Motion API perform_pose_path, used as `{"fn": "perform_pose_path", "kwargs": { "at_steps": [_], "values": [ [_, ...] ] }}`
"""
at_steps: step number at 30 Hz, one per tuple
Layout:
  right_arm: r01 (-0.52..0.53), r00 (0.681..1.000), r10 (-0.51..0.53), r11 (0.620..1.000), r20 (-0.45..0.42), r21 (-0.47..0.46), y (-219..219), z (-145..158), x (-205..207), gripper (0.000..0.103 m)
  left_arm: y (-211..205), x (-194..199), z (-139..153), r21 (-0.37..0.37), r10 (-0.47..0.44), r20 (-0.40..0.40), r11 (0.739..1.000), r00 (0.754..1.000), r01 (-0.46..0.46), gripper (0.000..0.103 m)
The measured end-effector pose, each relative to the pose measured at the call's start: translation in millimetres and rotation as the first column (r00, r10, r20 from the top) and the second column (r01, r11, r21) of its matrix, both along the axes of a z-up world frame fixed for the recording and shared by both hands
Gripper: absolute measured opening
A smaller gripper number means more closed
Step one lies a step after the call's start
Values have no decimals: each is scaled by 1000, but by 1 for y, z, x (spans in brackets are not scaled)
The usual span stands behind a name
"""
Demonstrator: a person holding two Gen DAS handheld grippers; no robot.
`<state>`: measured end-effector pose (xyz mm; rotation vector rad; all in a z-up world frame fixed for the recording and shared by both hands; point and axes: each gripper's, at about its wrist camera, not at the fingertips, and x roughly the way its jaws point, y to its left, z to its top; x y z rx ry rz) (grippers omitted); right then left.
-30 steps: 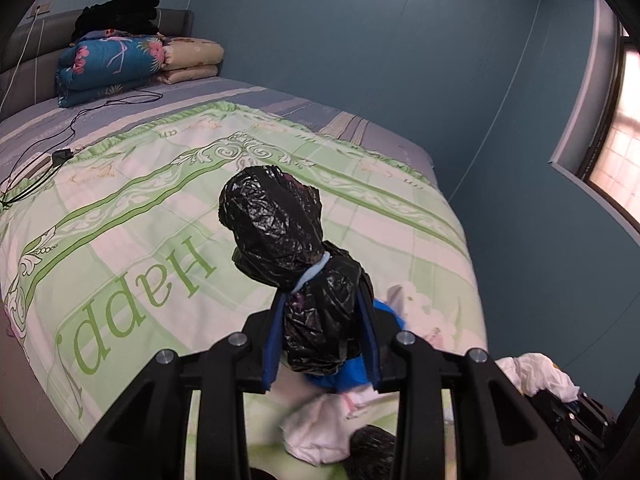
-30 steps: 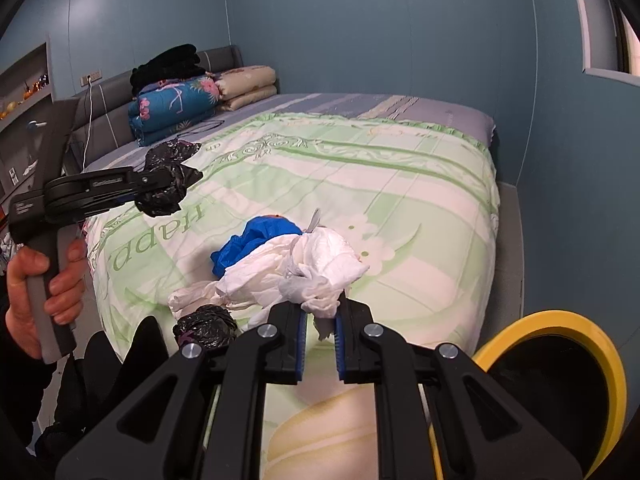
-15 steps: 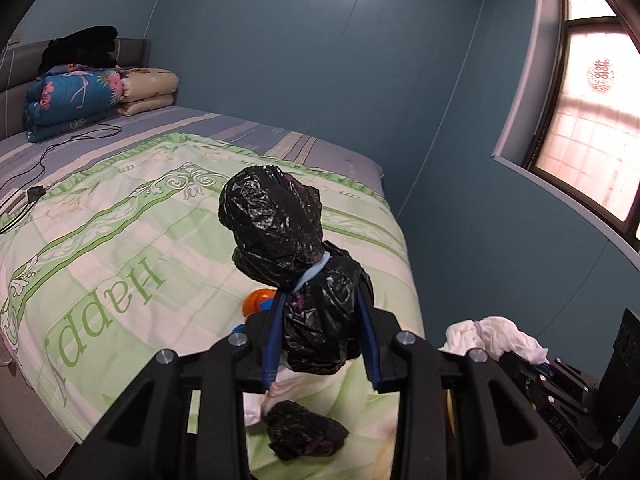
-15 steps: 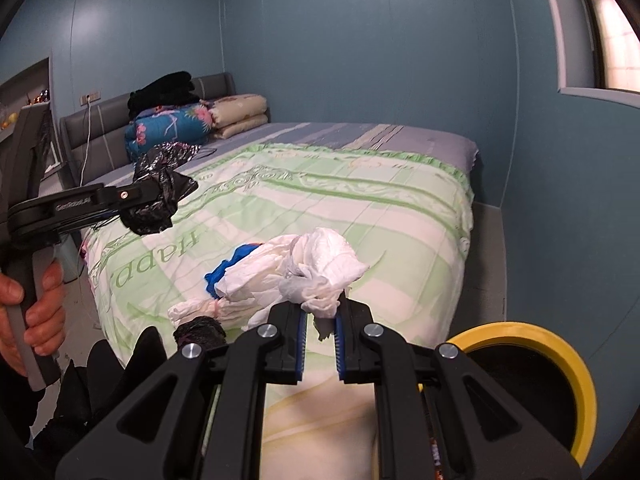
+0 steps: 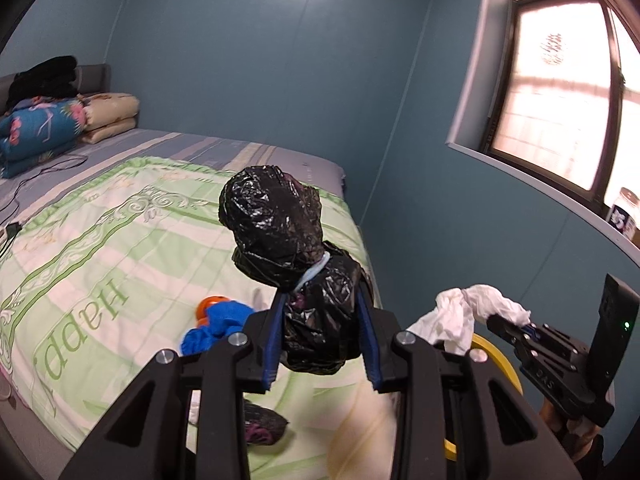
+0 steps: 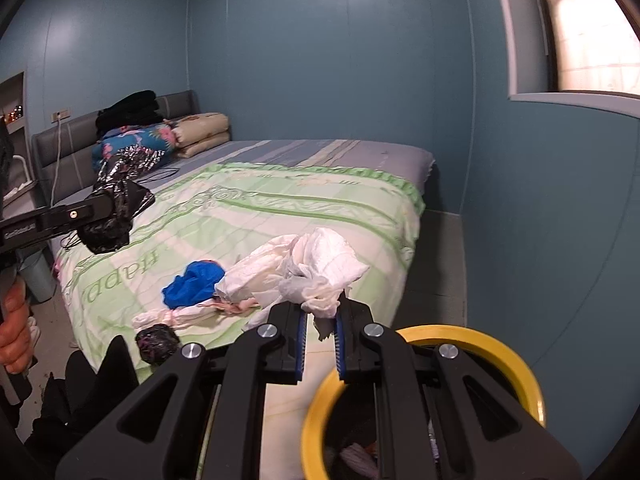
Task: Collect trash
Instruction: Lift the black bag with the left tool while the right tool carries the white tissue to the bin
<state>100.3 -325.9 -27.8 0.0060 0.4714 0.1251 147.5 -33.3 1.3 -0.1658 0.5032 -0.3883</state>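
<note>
Two hand-held black grippers with blue finger pads are recorded. The left gripper is clamped on one knotted black plastic rubbish bag, held raised above the green-and-white patterned bed quilt. The right gripper is pinched on one crumpled white plastic bag, carried just above one round yellow-rimmed bin that stands on the floor at the foot of the bed. Four loose items are counted on the quilt near its foot: one crumpled blue cloth; one orange object, partly hidden under the cloth; one twisted white-and-pink rag; one small black plastic bundle at the quilt's edge. Folded blankets are stacked at the grey headboard. One jar is noted on the window sill.
</note>
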Motion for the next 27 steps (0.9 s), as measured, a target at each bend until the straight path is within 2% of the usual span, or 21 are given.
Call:
{"fn": "perform_pose_path", "kwargs": {
  "at_steps": [14,27],
  "values": [
    [82,997,-82,996,8,-30,-31,1,-15,10,-51,-13,7,66,-113,15,992,993,112,31],
    [169,986,-169,985,6,-35,-59,-1,-23,11,-95,-21,10,97,-198,15,976,980,196,31]
  ]
}}
